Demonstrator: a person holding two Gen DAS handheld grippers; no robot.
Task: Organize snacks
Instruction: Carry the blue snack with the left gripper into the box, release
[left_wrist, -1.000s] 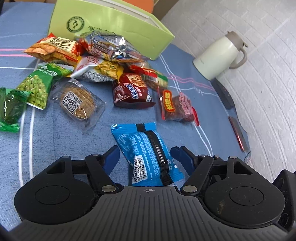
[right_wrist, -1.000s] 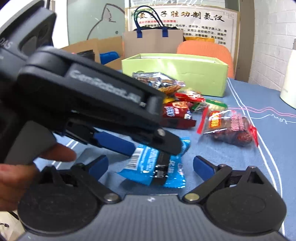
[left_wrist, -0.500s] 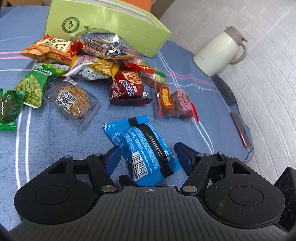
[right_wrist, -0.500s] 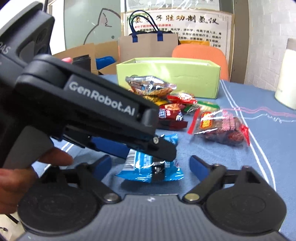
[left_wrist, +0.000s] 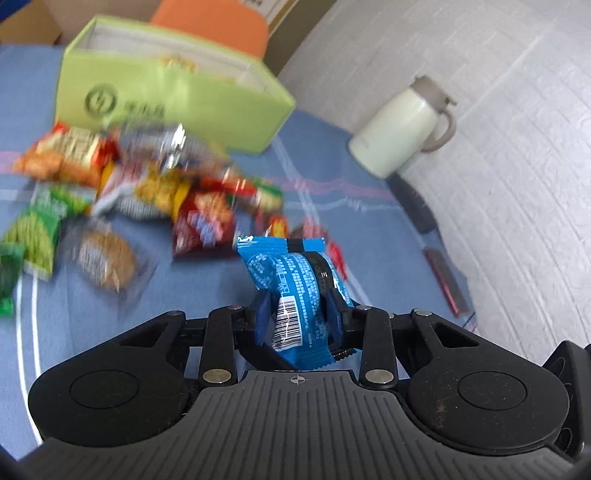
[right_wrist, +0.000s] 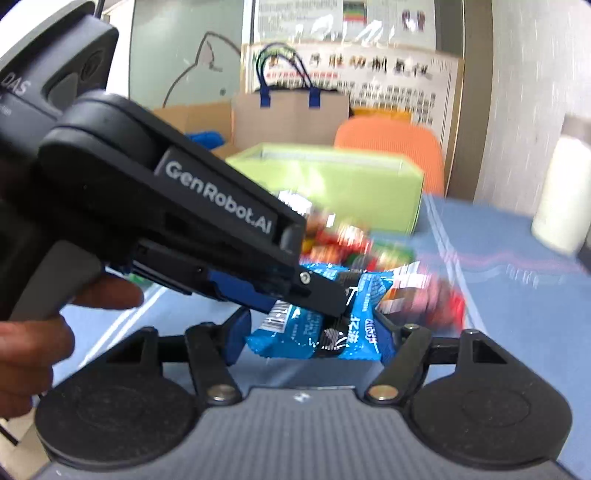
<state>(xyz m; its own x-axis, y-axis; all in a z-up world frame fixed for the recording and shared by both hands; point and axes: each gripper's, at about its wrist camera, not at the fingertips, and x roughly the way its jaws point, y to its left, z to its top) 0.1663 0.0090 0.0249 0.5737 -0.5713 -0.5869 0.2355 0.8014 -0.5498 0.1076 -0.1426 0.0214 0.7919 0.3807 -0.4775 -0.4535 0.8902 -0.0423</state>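
Clamps the left claw almost fully shut across the middle of a blue snack packet, squeezing the wrapper in at the waist. Holds that packet clear of the blue-clothed surface, at lower centre of the left wrist view, barcode end toward the camera and far end sticking up free. Brings the right claw to roughly half open, having just been closing, with the same packet between its blue fingers at bottom centre of the right wrist view; shows no pad clearly pressing on the wrapper there. Leaves the rest of the snacks heaped and blurred across the left half of the left wrist view, lying on the surface in front of an open light-green box at upper left. Places a white jug with a grey lid at upper right, by the white wall, well apart from the heap. Catches a bare hand on the grey handle of the left claw at the left edge of the right wrist view. Sets an orange chair back behind the box.
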